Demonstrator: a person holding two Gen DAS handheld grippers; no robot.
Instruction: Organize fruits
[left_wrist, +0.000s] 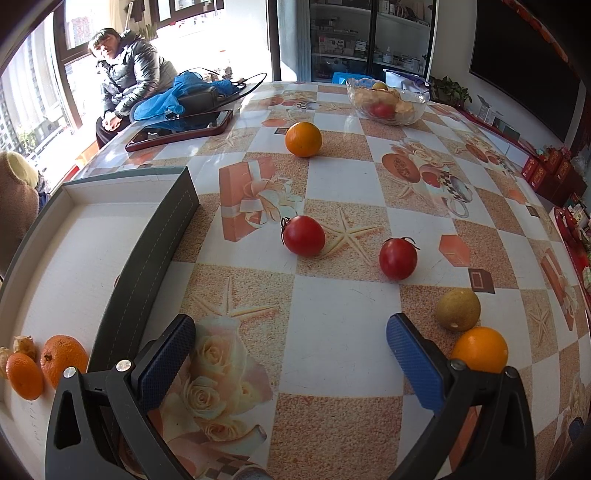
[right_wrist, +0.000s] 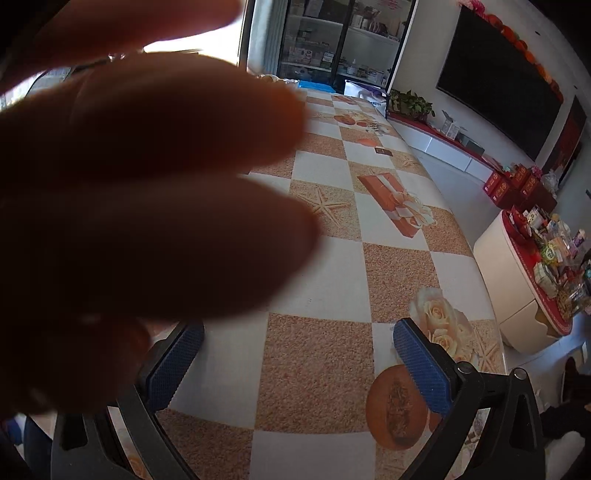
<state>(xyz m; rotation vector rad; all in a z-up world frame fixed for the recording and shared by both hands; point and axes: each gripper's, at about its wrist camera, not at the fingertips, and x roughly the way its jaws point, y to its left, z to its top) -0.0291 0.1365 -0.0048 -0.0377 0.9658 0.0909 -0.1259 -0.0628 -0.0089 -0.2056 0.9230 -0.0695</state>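
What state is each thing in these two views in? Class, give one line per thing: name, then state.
Left gripper: open, empty, above the table.
Right gripper: open, empty.
Box: open, holding two oranges.
Tomatoes: loose on the table, apart.
Far orange: loose on the table.
Near orange: beside the brown fruit.
Bowl: upright, holding fruit.
Fingers: blurred, covering the right view's left side.

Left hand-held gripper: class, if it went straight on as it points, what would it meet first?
Probably the nearer tomato. The left hand-held gripper is open over bare tablecloth; depth is uncertain.
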